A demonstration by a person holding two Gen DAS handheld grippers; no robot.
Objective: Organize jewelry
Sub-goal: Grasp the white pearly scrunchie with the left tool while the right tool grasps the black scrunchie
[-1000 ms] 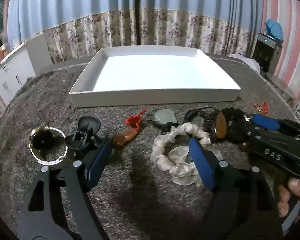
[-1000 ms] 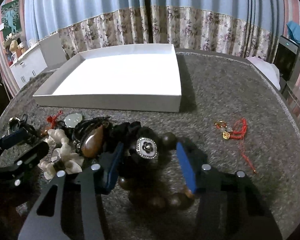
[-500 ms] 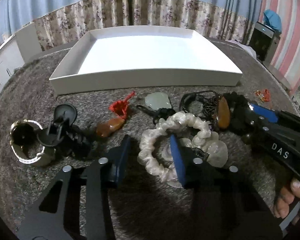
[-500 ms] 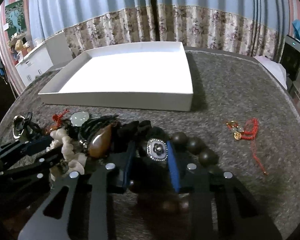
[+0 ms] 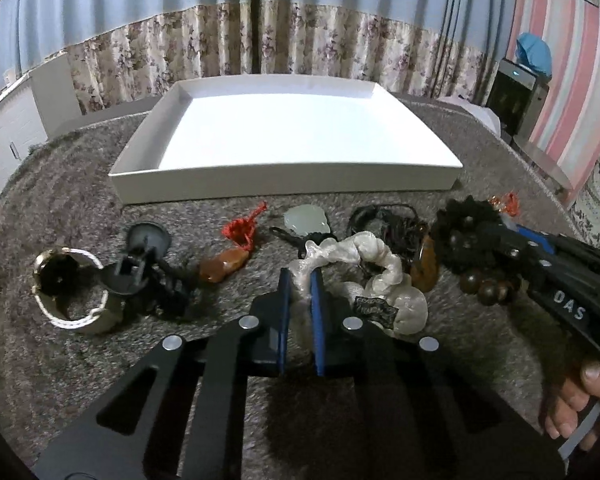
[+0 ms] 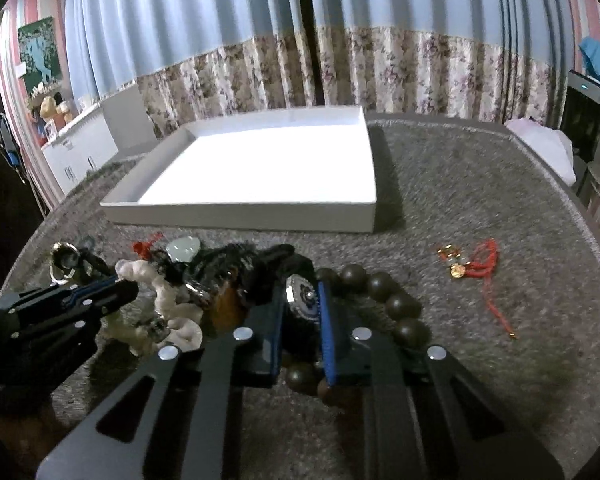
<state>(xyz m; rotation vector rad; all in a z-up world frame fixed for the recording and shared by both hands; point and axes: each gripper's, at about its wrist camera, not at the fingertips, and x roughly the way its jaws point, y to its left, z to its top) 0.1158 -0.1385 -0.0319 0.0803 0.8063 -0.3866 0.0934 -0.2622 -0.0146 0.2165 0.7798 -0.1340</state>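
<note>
We have just been closing both sets of jaws: our left gripper (image 5: 299,280) pinches the cream satin scrunchie (image 5: 364,264), our right gripper (image 6: 302,300) the black flower ornament (image 6: 302,298) beside the dark wooden bead bracelet (image 6: 380,292). The one white shallow tray (image 5: 288,184) holds nothing; every piece lies on the grey tabletop (image 5: 60,208), including two red-corded charms, so sorting has barely begun.

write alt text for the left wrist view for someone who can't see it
The left gripper, whose jaws have just been closing, pinches a white scrunchie on a grey carpeted table, amid scattered jewelry. The right gripper lifts a dark bead bracelet; an empty white tray waits behind.
</note>
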